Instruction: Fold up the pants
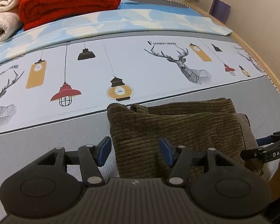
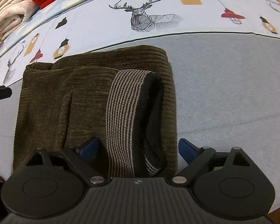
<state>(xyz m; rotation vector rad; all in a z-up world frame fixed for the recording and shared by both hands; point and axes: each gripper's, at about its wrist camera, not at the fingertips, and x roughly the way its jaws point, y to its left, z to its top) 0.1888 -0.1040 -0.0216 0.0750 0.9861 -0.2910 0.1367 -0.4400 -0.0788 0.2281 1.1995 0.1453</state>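
Olive-brown corduroy pants lie folded into a compact stack on the grey band of the bedsheet. In the right wrist view the pants show a striped black-and-beige waistband turned out on top, near their right edge. My left gripper is open low over the stack's near left corner, one blue pad off the cloth and the other above it. My right gripper is wide open, its pads straddling the waistband without pressing on it. Its black linkage shows at the stack's right side.
The sheet's printed band of deer heads and hanging lamps runs behind the pants. A folded red blanket and cream blankets are stacked at the far left. A wooden bed edge and a purple bag are at the right.
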